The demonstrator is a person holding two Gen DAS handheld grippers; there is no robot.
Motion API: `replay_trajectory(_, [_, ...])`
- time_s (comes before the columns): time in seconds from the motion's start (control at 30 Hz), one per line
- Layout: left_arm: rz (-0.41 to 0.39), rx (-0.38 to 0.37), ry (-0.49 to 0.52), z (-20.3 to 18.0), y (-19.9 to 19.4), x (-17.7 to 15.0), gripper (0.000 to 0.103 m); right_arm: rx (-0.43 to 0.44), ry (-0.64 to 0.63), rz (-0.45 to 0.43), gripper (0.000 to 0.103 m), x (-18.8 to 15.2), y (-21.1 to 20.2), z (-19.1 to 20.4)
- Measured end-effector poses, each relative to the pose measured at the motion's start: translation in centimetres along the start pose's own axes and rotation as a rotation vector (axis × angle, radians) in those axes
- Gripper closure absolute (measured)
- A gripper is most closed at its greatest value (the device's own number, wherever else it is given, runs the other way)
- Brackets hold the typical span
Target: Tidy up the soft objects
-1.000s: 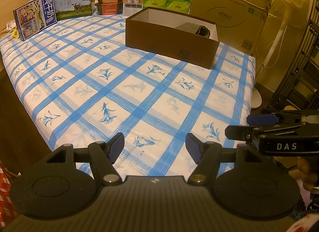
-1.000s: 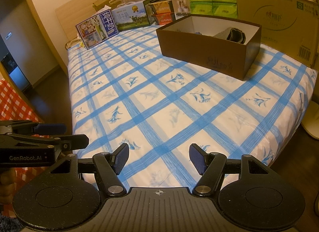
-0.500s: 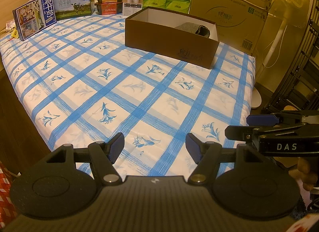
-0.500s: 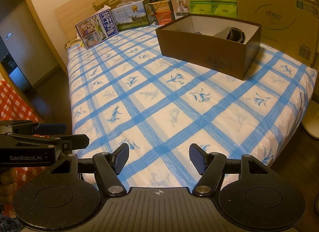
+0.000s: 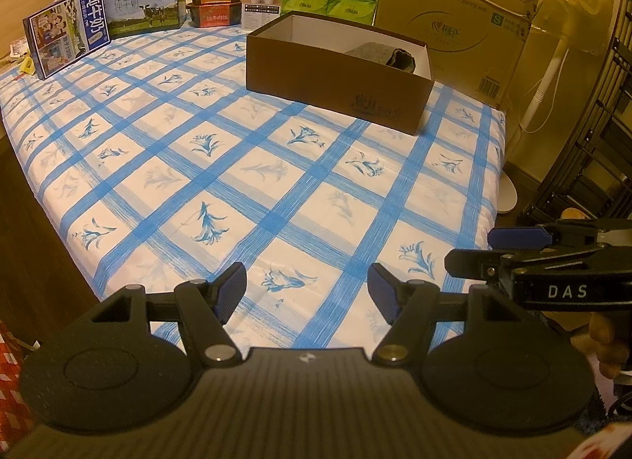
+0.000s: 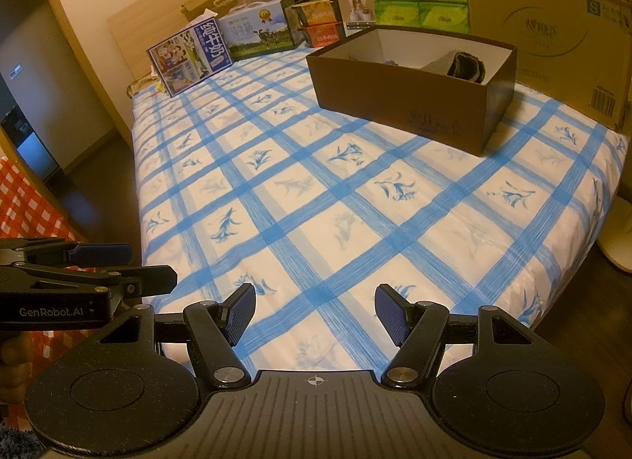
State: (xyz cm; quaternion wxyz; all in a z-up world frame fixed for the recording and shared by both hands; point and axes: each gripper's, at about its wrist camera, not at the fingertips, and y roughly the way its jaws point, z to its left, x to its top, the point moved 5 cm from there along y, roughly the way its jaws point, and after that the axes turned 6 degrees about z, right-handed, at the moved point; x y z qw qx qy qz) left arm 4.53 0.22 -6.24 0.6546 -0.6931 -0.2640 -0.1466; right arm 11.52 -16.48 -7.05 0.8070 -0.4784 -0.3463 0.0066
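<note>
Bed sheet bare — box wall half-hides dark soft items; both tongs wide, empty.

No visible change, both views match the earlier ones

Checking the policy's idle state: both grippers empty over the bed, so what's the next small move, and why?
Probably ease the right gripper forward toward the brown box. Both it and the left gripper are open and empty, the bedsheet shows no loose soft items, and the only soft things visible, grey and dark fabric, lie inside that box.
</note>
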Motion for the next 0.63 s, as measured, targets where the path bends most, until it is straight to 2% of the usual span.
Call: replay_trajectory(0.63, [0.004, 0.001, -0.002, -0.12, 0.23, -0.02, 0.037, -0.001, 0.003, 0.004, 0.036, -0.12, 0.18, -0.17])
